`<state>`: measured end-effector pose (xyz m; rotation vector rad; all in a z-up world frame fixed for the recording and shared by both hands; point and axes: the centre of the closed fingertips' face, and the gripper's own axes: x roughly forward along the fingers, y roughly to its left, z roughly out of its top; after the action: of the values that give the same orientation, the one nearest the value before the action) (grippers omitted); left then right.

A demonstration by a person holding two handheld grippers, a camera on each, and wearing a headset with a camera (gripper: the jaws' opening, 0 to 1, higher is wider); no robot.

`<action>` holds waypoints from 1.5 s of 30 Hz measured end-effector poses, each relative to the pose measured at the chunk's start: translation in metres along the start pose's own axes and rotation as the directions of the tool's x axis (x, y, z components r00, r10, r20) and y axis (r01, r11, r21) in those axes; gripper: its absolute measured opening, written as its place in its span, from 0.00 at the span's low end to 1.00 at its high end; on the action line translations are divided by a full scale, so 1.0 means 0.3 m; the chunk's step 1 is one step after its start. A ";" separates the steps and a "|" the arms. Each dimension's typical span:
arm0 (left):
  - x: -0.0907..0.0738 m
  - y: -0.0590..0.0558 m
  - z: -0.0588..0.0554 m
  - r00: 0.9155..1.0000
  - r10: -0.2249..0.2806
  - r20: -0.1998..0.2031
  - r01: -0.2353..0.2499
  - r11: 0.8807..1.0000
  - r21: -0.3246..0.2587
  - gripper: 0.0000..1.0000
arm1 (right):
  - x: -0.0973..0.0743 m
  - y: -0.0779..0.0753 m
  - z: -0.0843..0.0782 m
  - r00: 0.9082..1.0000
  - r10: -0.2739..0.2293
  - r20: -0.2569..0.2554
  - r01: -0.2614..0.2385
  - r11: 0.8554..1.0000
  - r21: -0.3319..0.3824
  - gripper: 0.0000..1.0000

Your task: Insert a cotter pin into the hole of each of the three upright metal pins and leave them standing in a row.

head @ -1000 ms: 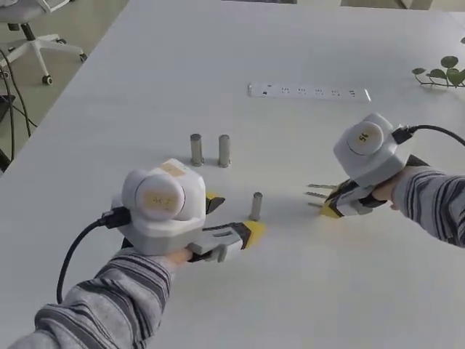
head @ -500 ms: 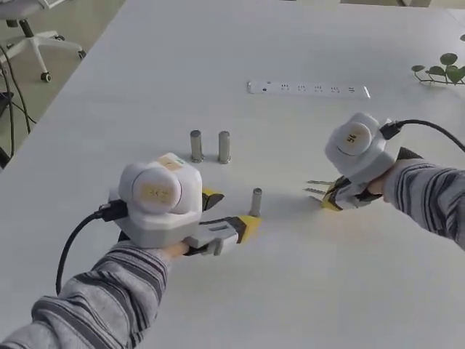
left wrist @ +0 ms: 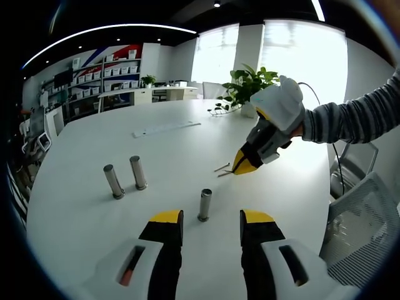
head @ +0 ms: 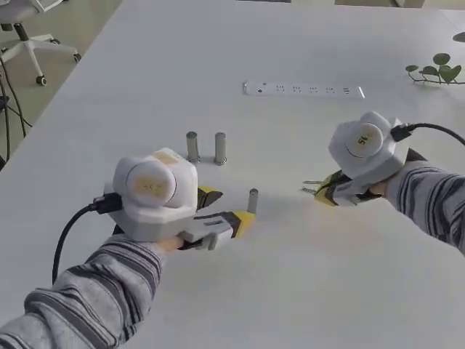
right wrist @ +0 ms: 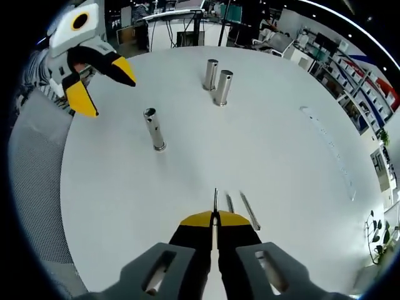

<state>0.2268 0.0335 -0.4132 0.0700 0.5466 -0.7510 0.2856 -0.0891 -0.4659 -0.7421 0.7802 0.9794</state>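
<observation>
Table (head: 305, 283), pale and wide, carries all the parts. We see the left gripper (head: 229, 209) with its jaws spread apart and gripping nothing. In the left gripper view the single metal pin (left wrist: 204, 205) stands upright just ahead of the gap between them and touches neither jaw. The pair of metal pins (head: 192, 146) stands farther back, side by side and close to each other, well apart from the single one.

The right gripper (right wrist: 214, 219) has its jaws pressed together on one cotter pin (right wrist: 215, 199), whose thin end sticks out forward from the tips. We read this from the right gripper view; in the head view the gripper's own body partly hides the tips. Just beside the held one, two loose cotter pins (right wrist: 249, 211) lie flat on the table.

The head view adds a power strip (head: 301, 89) beyond the metal pins and a plant (head: 436, 70) near the far right edge.
</observation>
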 end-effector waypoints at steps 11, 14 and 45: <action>0.019 -0.033 0.065 0.998 -0.064 0.001 0.064 0.998 0.017 0.25 | -0.057 0.036 0.133 0.989 -0.008 0.150 0.031 0.988 -0.152 0.00; 0.031 -0.046 0.077 0.996 -0.088 -0.010 0.088 0.996 0.011 0.24 | -0.085 0.067 0.178 0.981 -0.001 0.195 0.040 0.980 -0.196 0.00; 0.044 -0.114 0.141 0.971 -0.233 0.047 0.238 0.950 -0.204 0.00 | -0.166 0.210 0.303 0.968 0.043 0.247 0.093 0.852 -0.515 0.00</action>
<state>0.2310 -0.0105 -0.3789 -0.2021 0.6169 -0.9215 0.2319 -0.0120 -0.3891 -1.0701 0.2715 1.2544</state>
